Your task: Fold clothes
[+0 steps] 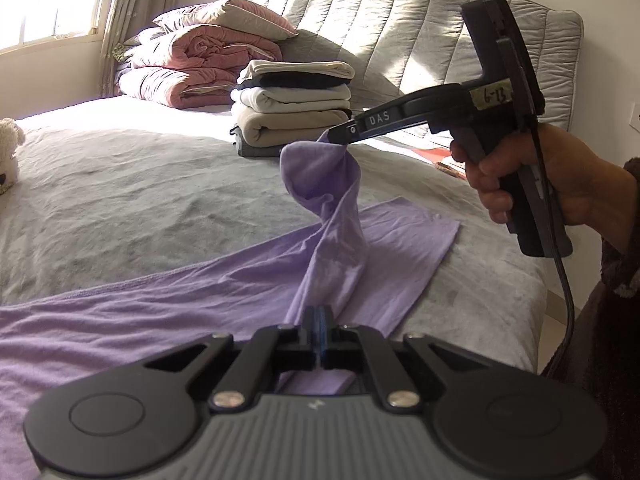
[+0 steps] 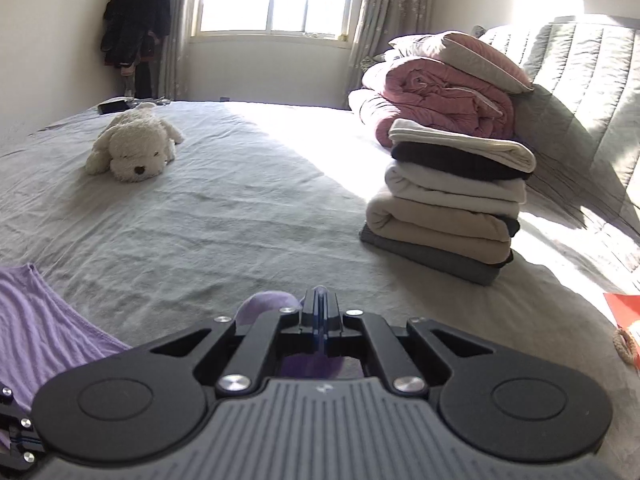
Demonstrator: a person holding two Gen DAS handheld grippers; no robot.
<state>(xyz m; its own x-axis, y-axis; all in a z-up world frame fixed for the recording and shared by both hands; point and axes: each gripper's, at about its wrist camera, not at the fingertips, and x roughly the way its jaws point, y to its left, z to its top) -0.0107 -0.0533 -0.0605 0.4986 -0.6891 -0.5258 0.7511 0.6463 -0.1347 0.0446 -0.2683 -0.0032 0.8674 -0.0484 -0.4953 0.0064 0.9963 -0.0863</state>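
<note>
A lilac garment (image 1: 180, 292) lies spread on the grey bed (image 1: 120, 200). One strip of it (image 1: 332, 240) is lifted and twisted between both grippers. My left gripper (image 1: 319, 314) is shut on the lower end of that strip. My right gripper (image 1: 336, 136) is shut on the upper end, held above the bed by a hand. In the right wrist view my right gripper (image 2: 320, 300) is shut with lilac cloth (image 2: 264, 304) bunched at its tips, and the flat part of the garment (image 2: 36, 320) shows at the lower left.
A stack of folded clothes (image 2: 452, 204) stands on the bed near the headboard (image 1: 420, 28), with a pink duvet and pillow (image 2: 440, 84) behind it. A white plush dog (image 2: 132, 144) lies at the far left. A red item (image 2: 624, 308) lies at the right edge.
</note>
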